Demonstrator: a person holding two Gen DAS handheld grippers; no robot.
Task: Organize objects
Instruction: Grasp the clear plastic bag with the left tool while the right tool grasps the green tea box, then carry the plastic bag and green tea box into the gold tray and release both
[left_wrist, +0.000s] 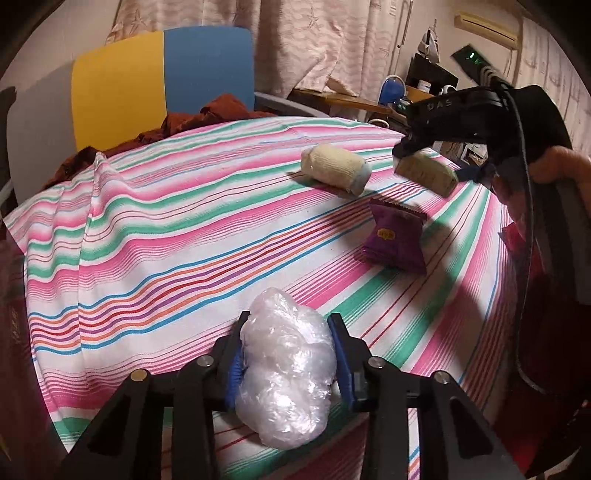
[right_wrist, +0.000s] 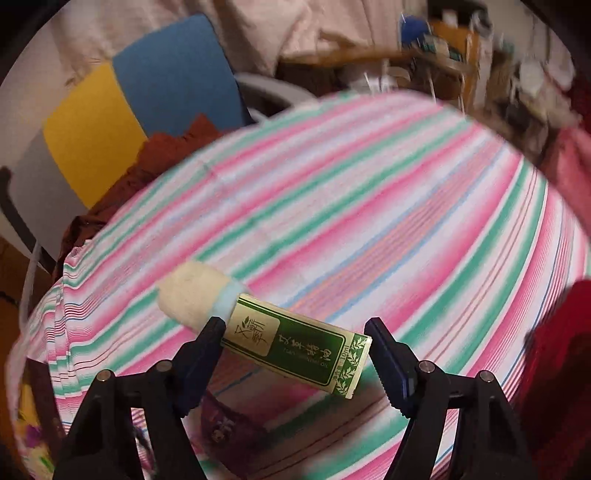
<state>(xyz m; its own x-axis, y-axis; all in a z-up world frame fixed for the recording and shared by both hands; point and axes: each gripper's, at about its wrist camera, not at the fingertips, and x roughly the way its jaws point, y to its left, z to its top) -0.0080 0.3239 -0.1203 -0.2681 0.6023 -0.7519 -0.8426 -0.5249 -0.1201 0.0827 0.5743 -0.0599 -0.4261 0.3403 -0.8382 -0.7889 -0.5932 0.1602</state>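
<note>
gripping a crumpled clear plastic bag, the left gripper has its blue-padded fingers pressed against both sides of the bundle, which sits low over the near part of the striped tablecloth. further out on the cloth a purple snack packet stands upright, and beyond it a cream rolled sock with a pale blue cuff lies on its side. the right gripper shows at the upper right of the left wrist view, held by a hand, with a green and cream carton at its tips above the cloth, near the sock. in the right wrist view the carton spans the gap of the right gripper slantwise, one end against the left finger, the other close to the right one; contact there is unclear, so i cannot tell whether it is clamped. the sock lies just behind the carton. a yellow and blue chair back stands past the table.
</note>
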